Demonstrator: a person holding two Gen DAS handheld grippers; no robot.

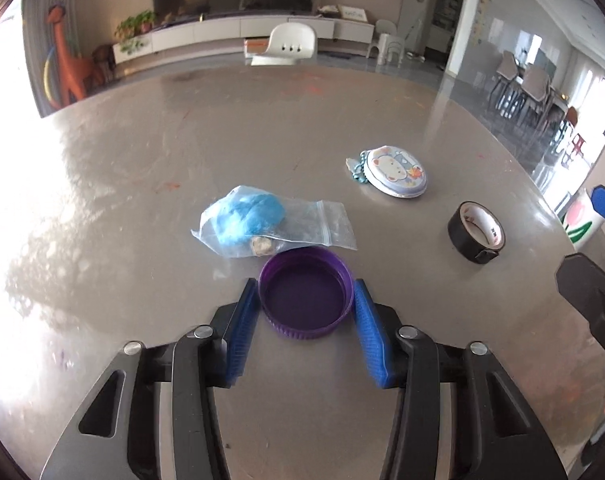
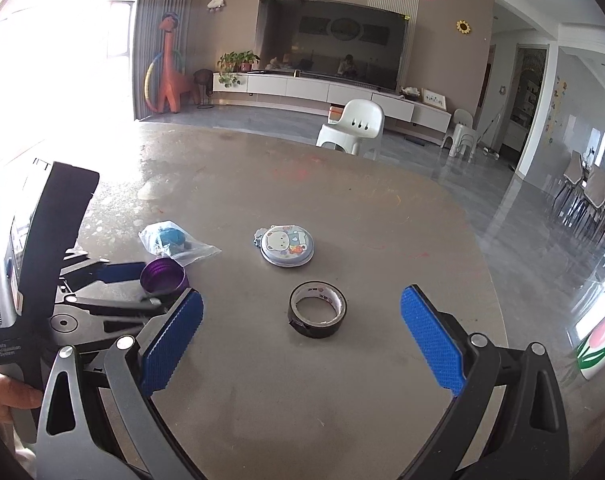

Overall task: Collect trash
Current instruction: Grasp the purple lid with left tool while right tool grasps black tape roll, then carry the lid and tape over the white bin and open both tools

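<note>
A purple plastic lid (image 1: 305, 293) lies open side up on the grey table (image 1: 142, 184), between the blue pads of my left gripper (image 1: 305, 286). The jaws stand on either side of it, very close; whether they touch it is unclear. Just beyond lies a clear zip bag (image 1: 262, 226) with blue stuff inside. My right gripper (image 2: 301, 306) is wide open and empty, hovering with a black tape roll (image 2: 317, 310) just ahead between its fingers. The lid (image 2: 163, 276) and bag (image 2: 174, 242) also show in the right wrist view, at the left.
A round bear-print tin (image 1: 398, 173) with a bead chain lies at the right; it also shows in the right wrist view (image 2: 287, 246). The tape roll (image 1: 477, 232) is near the table's right edge. A white chair (image 1: 288, 43) stands behind the far edge.
</note>
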